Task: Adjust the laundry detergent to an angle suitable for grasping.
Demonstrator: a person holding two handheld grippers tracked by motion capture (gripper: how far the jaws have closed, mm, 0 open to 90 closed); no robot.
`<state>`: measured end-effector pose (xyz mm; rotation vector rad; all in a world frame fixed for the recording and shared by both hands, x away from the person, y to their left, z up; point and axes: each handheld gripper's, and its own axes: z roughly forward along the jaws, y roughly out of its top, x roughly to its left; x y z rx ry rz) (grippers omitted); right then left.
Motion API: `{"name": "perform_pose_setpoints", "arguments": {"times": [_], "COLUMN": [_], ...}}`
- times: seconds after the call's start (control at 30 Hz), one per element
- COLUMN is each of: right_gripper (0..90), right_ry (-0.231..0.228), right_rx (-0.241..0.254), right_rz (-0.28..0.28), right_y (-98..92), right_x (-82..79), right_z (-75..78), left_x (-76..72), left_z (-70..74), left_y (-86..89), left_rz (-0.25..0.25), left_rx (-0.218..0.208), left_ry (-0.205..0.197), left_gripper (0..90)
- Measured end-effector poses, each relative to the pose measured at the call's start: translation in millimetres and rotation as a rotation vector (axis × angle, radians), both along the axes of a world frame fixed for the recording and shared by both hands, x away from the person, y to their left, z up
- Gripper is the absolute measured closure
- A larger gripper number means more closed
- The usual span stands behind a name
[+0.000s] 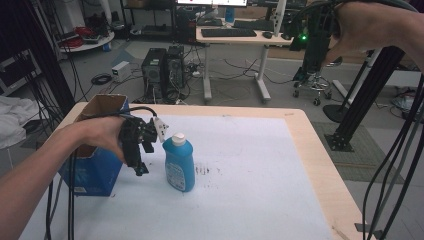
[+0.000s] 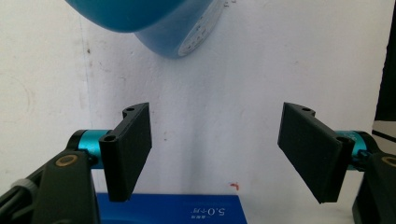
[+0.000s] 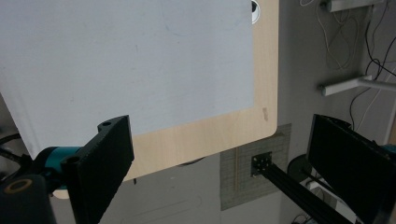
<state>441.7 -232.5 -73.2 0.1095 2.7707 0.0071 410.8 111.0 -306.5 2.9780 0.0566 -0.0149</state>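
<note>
Blue bottle: cut off by top edge in left gripper view. Blue box: partly hidden behind left forearm; label print illegible.

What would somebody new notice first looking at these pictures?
Probably the blue bottle with its white cap, standing upright on the white table cover left of centre. Just left of it the left gripper points down, jaws open with nothing between them. Behind that hand stands an open blue cardboard box at the table's left edge.
</note>
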Motion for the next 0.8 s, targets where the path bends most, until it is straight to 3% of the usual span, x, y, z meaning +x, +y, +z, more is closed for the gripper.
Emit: {"name": "perform_pose_setpoints", "arguments": {"times": [0.6,0.8], "right_gripper": [6.6,6.6], "right_ry": [-0.022,-0.006], "right_rx": [-0.01,-0.023], "right_rz": [0.008,0.008], "right_y": [4.8,6.1], "right_x": [-6.3,-5.3], "right_z": [-1.4,-11.0], "left_x": [-1.2,-0.6], "left_z": [1.3,0.9], "left_y": [5.5,7.6], "left_rz": [0.008,0.012], "left_rx": [-0.001,-0.001], "left_ry": [-0.004,-0.004], "left_gripper": [26.1,26.1]}}
